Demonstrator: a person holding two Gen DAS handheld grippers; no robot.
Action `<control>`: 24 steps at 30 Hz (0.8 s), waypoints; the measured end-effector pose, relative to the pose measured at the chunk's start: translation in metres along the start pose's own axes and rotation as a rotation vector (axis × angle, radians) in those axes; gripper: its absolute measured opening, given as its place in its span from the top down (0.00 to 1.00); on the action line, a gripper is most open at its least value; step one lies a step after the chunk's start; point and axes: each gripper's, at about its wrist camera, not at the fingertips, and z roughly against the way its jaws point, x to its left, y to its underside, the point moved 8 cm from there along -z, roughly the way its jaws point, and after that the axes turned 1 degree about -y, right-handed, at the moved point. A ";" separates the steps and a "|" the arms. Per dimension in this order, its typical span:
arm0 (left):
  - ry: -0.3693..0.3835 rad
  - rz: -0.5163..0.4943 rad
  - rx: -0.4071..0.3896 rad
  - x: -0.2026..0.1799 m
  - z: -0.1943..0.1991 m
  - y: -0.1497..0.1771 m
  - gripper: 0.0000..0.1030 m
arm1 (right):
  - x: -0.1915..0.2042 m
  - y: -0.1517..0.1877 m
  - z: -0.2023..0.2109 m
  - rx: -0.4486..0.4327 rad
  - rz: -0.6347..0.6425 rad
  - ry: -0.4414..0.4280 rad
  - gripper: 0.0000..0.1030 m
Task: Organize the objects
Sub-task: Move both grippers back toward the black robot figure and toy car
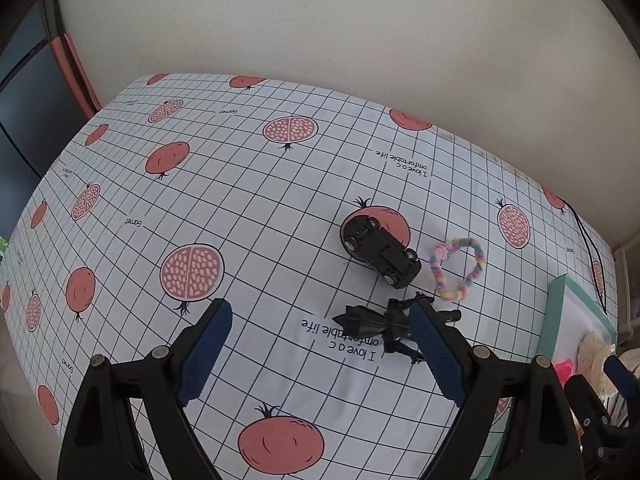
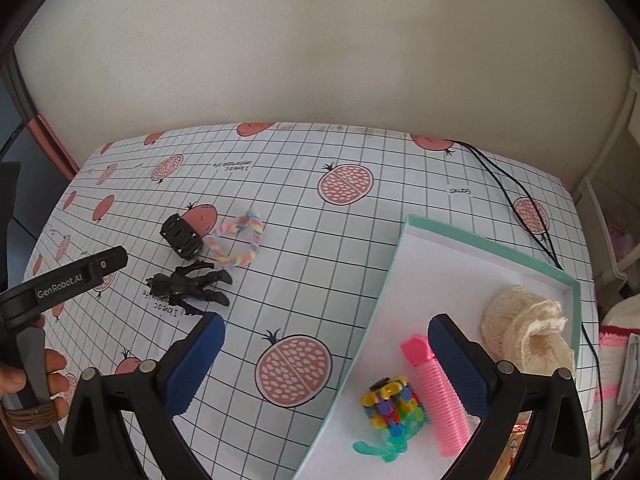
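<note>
- The left gripper (image 1: pixel 320 354), black with blue ribbed pads, hangs above the white tablecloth printed with a black grid and pink pomegranates (image 1: pixel 240 208); its fingers stand wide apart with nothing between them.
- The black plastic toy figure with spiky limbs (image 1: pixel 380 322) lies flat on the cloth, partly behind the left gripper's right-hand finger in the left wrist view.
- Just beyond it lies the black toy car (image 1: pixel 380 250), tipped so its underside and wheels show, on a printed pomegranate.
- The pastel braided loop of soft yarn (image 1: pixel 456 268) lies just beside the car, on the side nearer the box.
- The right gripper (image 2: pixel 324 364) is also spread open and empty, poised over the near left rim of the shallow mint-edged white cardboard box (image 2: pixel 440 236), which sits towards the cloth's right edge.
- Inside the box lie a pink ribbed plastic tube (image 2: pixel 440 404), a multicoloured beaded toy (image 2: pixel 388 404) on a teal squiggly piece, and a cream crocheted cloth (image 2: pixel 524 332).
- A thin black cable (image 2: pixel 516 196) trails across the far right corner of the cloth.
- A hand (image 2: pixel 28 376) grips the left gripper's handle at the left of the right wrist view.
</note>
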 end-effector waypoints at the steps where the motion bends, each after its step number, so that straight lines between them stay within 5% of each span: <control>1: -0.002 0.006 0.004 0.003 -0.001 0.000 0.12 | 0.005 0.000 -0.002 0.002 0.003 -0.003 0.00; 13: -0.035 0.053 0.038 0.023 -0.015 0.005 0.12 | 0.046 0.003 -0.031 0.036 0.024 -0.032 0.00; 24: -0.034 0.061 0.069 0.017 -0.029 0.013 0.12 | 0.044 0.005 -0.042 0.049 0.009 -0.019 0.00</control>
